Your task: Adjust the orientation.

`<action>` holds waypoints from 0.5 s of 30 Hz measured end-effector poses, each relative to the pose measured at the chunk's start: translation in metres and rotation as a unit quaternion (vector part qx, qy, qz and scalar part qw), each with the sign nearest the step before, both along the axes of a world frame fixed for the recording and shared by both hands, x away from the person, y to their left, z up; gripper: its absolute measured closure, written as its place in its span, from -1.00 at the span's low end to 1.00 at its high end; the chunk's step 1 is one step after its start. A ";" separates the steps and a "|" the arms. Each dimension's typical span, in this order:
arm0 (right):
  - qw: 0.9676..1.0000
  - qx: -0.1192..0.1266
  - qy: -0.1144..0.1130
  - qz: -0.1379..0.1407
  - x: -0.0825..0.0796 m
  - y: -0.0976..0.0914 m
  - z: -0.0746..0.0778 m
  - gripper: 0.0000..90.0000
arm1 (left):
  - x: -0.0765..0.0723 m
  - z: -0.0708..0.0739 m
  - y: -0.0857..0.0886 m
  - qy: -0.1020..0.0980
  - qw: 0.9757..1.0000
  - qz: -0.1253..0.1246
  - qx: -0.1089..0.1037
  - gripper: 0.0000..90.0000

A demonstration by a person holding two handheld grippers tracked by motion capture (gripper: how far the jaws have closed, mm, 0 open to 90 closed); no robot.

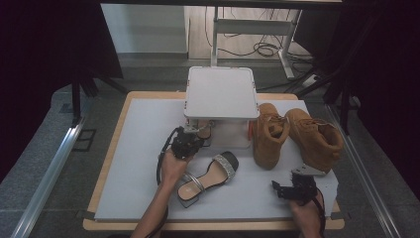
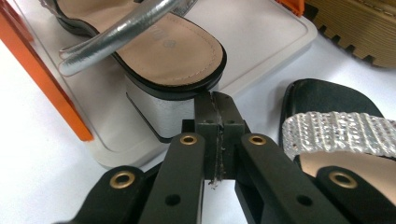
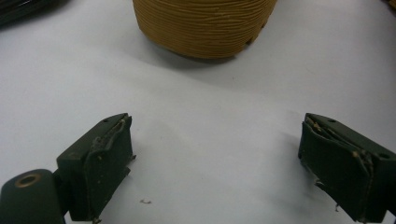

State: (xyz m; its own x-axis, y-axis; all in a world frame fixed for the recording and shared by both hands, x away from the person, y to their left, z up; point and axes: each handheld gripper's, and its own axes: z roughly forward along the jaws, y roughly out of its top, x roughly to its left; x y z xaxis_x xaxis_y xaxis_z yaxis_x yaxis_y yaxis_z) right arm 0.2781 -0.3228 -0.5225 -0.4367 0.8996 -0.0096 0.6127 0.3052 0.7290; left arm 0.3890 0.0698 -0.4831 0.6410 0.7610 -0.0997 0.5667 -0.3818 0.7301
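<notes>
Nearest your edge of the counter (image 1: pixel 138 198), your right gripper (image 1: pixel 292 191) rests with jaws spread wide, nothing between them, facing a tan boot's sole (image 3: pixel 203 25). Just left of centre, a silver-strapped sandal (image 1: pixel 210 173) lies flat on the white mat. Beyond it, your left gripper (image 1: pixel 190 139) has its jaws pressed together, empty, tips just at the block heel of the second sandal (image 2: pixel 159 51), which sits on the white tray (image 2: pixel 261 51) beneath the raised lid (image 1: pixel 220 91). Two tan boots (image 1: pixel 297 134) stand right of the tray.
</notes>
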 end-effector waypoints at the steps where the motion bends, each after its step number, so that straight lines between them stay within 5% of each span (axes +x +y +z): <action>1: 1.000 0.000 0.000 0.000 0.000 0.000 0.000 -0.78 | 0.002 0.000 0.000 0.001 1.000 0.000 0.004 0.99; 15: 1.000 0.001 -0.001 0.000 0.000 0.000 0.000 -0.78 | 0.013 -0.002 0.000 0.008 1.000 0.009 0.004 0.99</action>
